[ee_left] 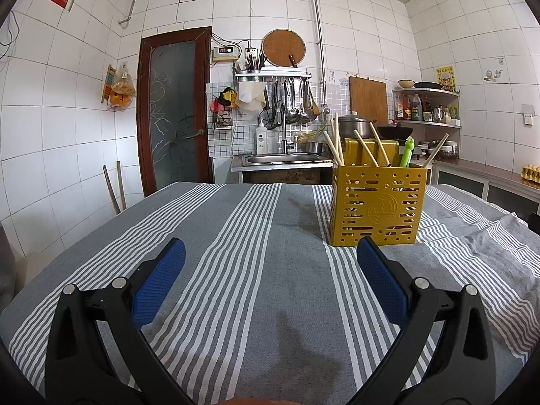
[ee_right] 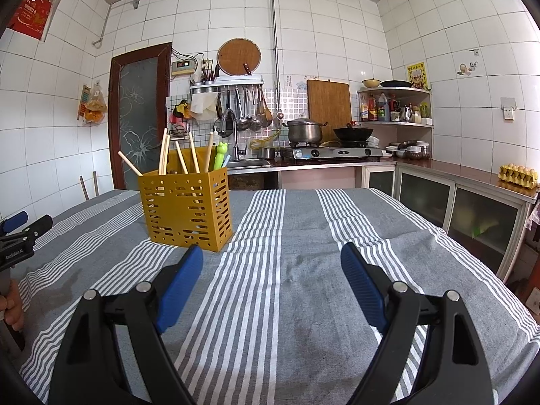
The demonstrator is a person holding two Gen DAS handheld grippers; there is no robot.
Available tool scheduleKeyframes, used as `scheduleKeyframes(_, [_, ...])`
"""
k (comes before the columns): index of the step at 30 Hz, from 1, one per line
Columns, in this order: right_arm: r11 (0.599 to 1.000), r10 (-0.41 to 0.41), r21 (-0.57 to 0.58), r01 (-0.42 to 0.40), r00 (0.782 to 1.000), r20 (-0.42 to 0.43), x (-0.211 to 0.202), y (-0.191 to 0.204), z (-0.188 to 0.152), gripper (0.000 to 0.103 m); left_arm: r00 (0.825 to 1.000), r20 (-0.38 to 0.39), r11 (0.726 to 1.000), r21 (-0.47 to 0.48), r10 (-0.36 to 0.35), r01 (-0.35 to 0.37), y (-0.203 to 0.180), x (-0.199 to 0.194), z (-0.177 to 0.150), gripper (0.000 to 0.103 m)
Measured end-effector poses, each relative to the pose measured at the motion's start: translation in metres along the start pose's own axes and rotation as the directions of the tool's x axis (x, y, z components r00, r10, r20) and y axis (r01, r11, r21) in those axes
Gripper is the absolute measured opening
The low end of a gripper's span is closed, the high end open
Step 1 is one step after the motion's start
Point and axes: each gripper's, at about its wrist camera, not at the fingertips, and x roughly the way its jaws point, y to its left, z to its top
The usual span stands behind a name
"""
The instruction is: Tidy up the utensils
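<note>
A yellow perforated utensil holder (ee_left: pixel 378 204) (ee_right: pixel 187 209) stands upright on the striped grey tablecloth (ee_left: pixel 270 287) (ee_right: pixel 290 270). Several wooden chopsticks (ee_left: pixel 337 148) (ee_right: pixel 164 152) and a green frog-topped utensil (ee_left: pixel 406 153) (ee_right: pixel 220 155) stick out of it. My left gripper (ee_left: pixel 271 253) hovers low over the cloth, open and empty, the holder just beyond its right finger. My right gripper (ee_right: pixel 271 260) is open and empty too, with the holder just beyond its left finger. In the right wrist view the left gripper (ee_right: pixel 23 224) shows at the far left edge, held by a hand.
Behind the table are a sink (ee_left: pixel 283 159) (ee_right: pixel 248 162), a gas stove with a pot (ee_right: pixel 303 131) and a wok (ee_right: pixel 352 132), and a counter with an egg tray (ee_right: pixel 518 175). A brown door (ee_left: pixel 173 108) stands at the back left.
</note>
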Motion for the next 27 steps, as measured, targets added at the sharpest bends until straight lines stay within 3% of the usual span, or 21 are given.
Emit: scheduleKeyframes(27, [1.0, -0.003, -0.007, 0.003, 1.0, -0.006, 0.0016, -0.0003, 0.0003, 0.082, 1.0, 0.003, 1.0, -0.004, -0.002, 0.002, -0.0002, 0.0001, 0.0005, 0.098])
